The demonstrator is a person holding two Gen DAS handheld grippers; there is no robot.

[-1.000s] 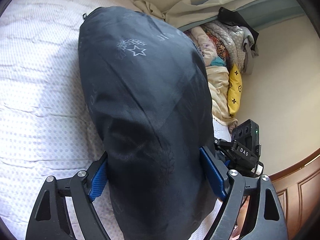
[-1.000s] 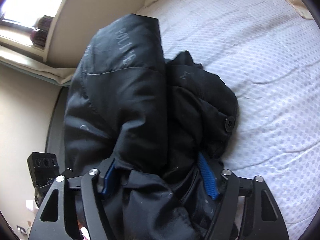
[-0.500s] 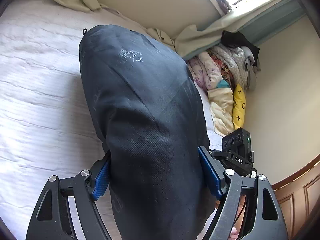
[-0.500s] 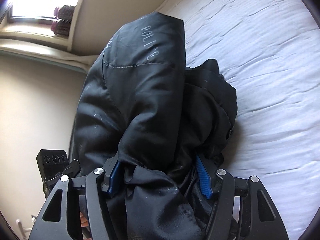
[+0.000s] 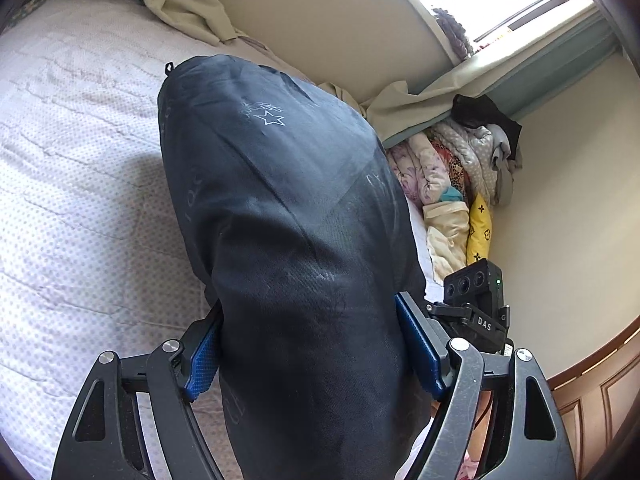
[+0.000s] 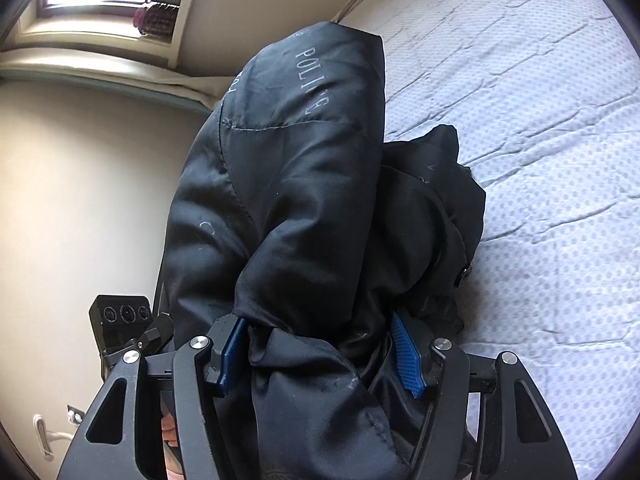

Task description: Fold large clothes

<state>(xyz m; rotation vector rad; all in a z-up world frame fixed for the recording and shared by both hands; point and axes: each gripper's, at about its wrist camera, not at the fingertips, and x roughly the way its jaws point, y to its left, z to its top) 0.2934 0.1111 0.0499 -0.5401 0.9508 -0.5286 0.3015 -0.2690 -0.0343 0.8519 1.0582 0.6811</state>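
Left hand-held gripper (image 5: 310,344): jaws set wide, blue pads pressed on both flanks of a thick roll of dark jacket (image 5: 288,216), so it's clamped on the bulk, not on an edge. Right hand-held gripper (image 6: 320,350): narrower gap, pads biting a bunched wad of the same black jacket (image 6: 304,200), w/ a folded panel lettered in grey standing up in front & looser cloth spilling to the right side. Probably both grips take the garment by its thick folded body so the layers stay stacked while it's carried w/o falling open; a wide padded coat needs that much jaw span. The jacket hangs from both grippers above the bed (image 5: 80,200), far end draping toward the sheet; can't tell if it touches. Bed surface is a pale dotted quilted cover, creased, soft, so it'll give under a press. Beyond: cream wall, windowsill (image 5: 500,60) w/ bright light, a pile of mixed clothes (image 5: 452,184) in the corner near a yellow cushion (image 5: 478,228), wood panelling low at right.
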